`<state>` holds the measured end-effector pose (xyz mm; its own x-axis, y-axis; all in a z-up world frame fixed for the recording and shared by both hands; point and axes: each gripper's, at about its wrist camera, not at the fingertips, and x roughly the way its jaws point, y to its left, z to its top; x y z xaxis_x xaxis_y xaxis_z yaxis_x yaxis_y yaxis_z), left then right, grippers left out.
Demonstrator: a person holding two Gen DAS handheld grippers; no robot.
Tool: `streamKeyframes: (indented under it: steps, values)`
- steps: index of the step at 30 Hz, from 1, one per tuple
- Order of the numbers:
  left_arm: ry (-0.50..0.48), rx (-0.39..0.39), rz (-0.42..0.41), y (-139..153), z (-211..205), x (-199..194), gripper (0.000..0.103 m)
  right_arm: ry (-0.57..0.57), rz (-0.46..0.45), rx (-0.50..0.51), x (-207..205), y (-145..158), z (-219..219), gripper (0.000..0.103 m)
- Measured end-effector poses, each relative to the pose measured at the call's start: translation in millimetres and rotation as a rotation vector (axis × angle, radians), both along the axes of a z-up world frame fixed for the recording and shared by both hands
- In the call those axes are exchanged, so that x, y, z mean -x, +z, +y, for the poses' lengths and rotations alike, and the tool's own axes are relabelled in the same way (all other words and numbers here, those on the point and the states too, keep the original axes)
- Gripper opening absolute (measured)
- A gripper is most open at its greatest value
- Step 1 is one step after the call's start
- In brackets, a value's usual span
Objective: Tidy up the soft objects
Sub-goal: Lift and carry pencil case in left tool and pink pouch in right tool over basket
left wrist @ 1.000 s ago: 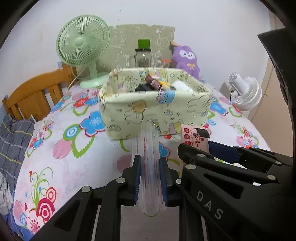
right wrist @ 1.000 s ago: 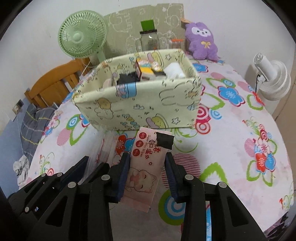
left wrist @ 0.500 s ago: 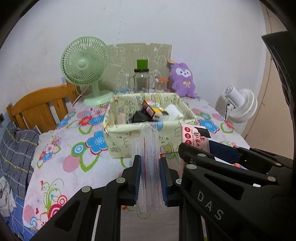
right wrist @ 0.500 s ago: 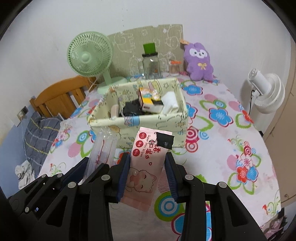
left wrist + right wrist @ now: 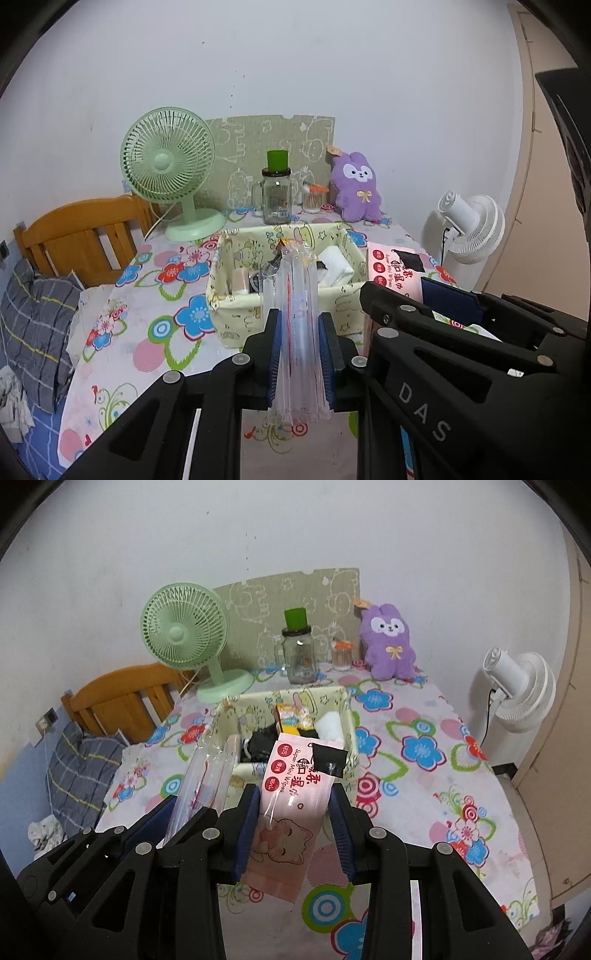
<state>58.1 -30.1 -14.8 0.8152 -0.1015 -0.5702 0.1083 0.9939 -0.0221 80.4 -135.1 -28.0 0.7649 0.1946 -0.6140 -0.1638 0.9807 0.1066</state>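
Wipes pack [image 5: 291,805] sits clamped in my right tongs [image 5: 293,830], above the table short of the fabric basket [image 5: 347,716]; limp, it may slip. Left view: my left tongs [image 5: 300,354] pinch a clear plastic packet [image 5: 297,325] nearly closed; it could snag the basket rim.

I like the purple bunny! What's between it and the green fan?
In both views: a glass jar with a green lid, then a small cotton-swab pot.

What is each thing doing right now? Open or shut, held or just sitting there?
Left gripper: shut on clear packet.
Right gripper: shut on wipes pack.
Basket: open-topped, holding things.
Jar: upright, lid on.
Plush: sitting upright.
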Motion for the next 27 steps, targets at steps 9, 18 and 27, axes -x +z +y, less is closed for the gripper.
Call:
streamKeyframes:
  steps: [9,18,27]
  values:
    - [0.021,-0.001,-0.012,6.0,4.6,-16.7,0.018,0.008,-0.033,0.002,-9.4,11.4,0.8,0.041]
    - [0.043,-0.001,-0.014,5.9,6.2,-45.4,0.018,0.025,-0.051,0.008,-34.8,13.4,3.0,0.041]
    - [0.064,-0.002,-0.008,0.8,11.7,-72.6,0.018,0.036,-0.056,0.027,-63.6,9.6,9.5,0.041]
